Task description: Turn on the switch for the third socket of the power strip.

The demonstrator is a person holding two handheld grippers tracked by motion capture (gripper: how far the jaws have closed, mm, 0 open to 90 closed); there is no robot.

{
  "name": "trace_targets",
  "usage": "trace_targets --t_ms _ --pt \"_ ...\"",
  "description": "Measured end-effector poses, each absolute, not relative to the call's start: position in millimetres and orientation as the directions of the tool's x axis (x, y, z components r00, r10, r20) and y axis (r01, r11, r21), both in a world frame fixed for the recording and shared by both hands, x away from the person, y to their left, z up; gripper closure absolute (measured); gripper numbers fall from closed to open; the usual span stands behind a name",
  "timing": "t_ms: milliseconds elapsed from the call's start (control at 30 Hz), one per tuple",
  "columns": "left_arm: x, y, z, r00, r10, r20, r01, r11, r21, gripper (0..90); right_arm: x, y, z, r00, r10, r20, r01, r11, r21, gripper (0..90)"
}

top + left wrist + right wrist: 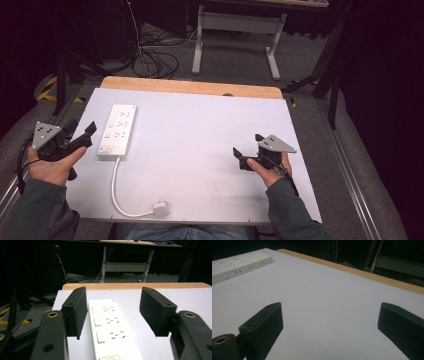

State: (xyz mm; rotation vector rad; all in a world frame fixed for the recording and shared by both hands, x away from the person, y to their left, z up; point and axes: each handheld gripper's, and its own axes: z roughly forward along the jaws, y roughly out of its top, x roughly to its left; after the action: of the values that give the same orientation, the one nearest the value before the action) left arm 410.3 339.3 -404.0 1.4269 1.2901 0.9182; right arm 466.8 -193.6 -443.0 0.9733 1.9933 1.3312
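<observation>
Now the left black two-jaw gripper (82, 131) hangs at the table's left edge, held in the person's left hand (50, 167), its jaws spread wide and grasping nothing. In the left gripper view the gap between those jaws frames the long white plastic power strip (110, 330), which runs away from the camera with three rows of sockets and a switch at its near end. The right black two-jaw gripper (245, 151), with its grey three-cornered plate on top, hovers over the right part of the table in the person's right hand (272, 172); its jaws are also parted and empty, pointing left across bare surface. In the right gripper view the power strip lies well apart, at the far upper left (239, 263).

From the high view, the strip (117, 131) lies flat on the pale lilac sheet covering the wooden table (200, 145), near the left side. Its white cable (117, 192) curves toward the near edge and ends in a white plug (160, 208) resting on the sheet.
</observation>
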Motion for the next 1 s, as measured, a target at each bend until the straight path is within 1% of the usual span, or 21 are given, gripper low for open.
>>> trace_targets --t_ms 133,300,400,533,700,900,1000 --pt "409.8 338.7 -404.3 0.159 0.984 -0.084 0.259 0.04 0.965 33.9 466.7 -193.9 -442.9 -0.588 0.808 -0.047 0.266 0.247 0.932 6.7" --pt "408.0 339.3 -404.4 0.161 0.983 -0.09 0.266 0.045 0.963 30.5 466.8 -193.5 -443.2 -0.588 0.808 -0.047 0.269 0.249 0.93 6.7" --pt "407.6 338.5 -404.3 0.153 0.985 -0.084 0.263 0.042 0.964 23.7 466.7 -193.6 -443.1 -0.587 0.808 -0.047 0.269 0.249 0.931 6.7" --pt "407.4 337.2 -403.6 0.148 0.986 -0.081 0.255 0.041 0.966 17.2 466.8 -194.0 -443.1 -0.587 0.809 -0.046 0.269 0.248 0.931 6.7" --pt "408.0 337.3 -403.3 0.14 0.985 -0.098 0.256 0.06 0.965 8.2 466.7 -193.7 -443.1 -0.587 0.808 -0.047 0.269 0.249 0.93 6.7" --pt "408.2 337.3 -402.9 0.145 0.984 -0.106 0.253 0.066 0.965 7.8 466.8 -193.8 -443.2 -0.586 0.809 -0.047 0.27 0.25 0.93 6.7" --pt "408.5 337.4 -403.2 0.151 0.983 -0.107 0.258 0.065 0.964 4.3 466.6 -193.8 -443.1 -0.587 0.809 -0.047 0.27 0.25 0.93 6.7"
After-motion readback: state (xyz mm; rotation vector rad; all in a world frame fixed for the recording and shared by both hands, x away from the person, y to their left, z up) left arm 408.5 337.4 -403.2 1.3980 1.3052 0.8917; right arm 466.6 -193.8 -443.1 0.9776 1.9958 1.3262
